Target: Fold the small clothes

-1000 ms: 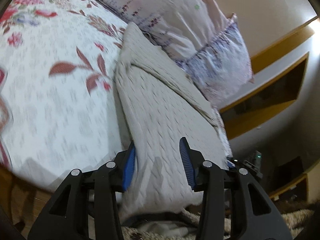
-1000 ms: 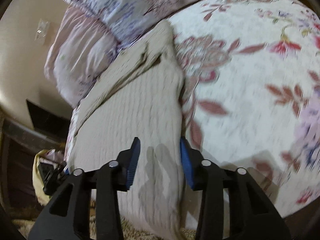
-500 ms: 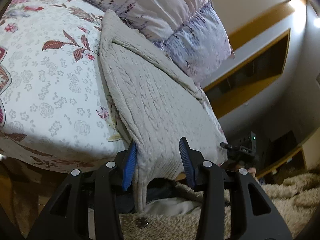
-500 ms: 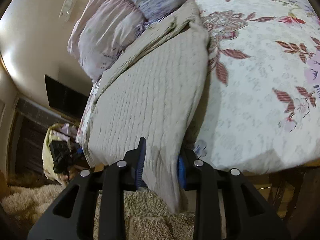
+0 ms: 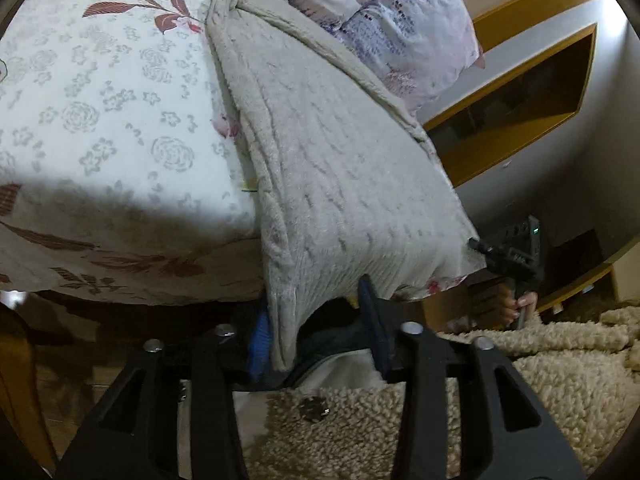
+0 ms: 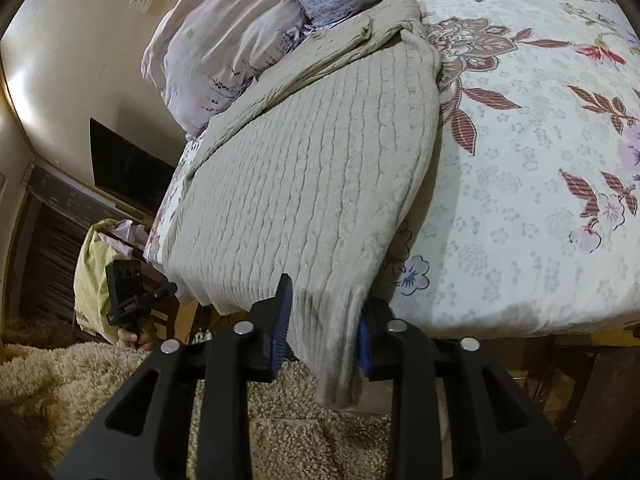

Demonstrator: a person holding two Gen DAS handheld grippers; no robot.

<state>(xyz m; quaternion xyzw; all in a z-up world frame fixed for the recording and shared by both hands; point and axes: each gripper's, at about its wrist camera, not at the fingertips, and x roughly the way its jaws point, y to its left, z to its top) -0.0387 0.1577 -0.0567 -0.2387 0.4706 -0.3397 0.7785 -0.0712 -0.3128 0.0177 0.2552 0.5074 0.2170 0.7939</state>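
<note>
A beige cable-knit sweater (image 5: 332,168) lies on the bed with its hem hanging over the front edge; it also shows in the right wrist view (image 6: 320,184). My left gripper (image 5: 316,324) is open, its blue pads either side of one hanging hem corner. My right gripper (image 6: 320,324) stands around the other hem corner (image 6: 332,344), its jaws still apart and the cloth between the pads. Each gripper shows in the other's view, the right one (image 5: 516,256) and the left one (image 6: 128,292).
The floral bedspread (image 5: 100,120) covers the bed (image 6: 540,160). Pillows (image 5: 400,20) lie behind the sweater (image 6: 240,40). A shaggy beige rug (image 5: 520,380) covers the floor below. A wooden shelf (image 5: 532,92) stands by the wall. A yellow bag (image 6: 96,272) sits beside the bed.
Both grippers have drawn back and down from the bed top to its front edge. The sweater hem now hangs over the edge between their jaws.
</note>
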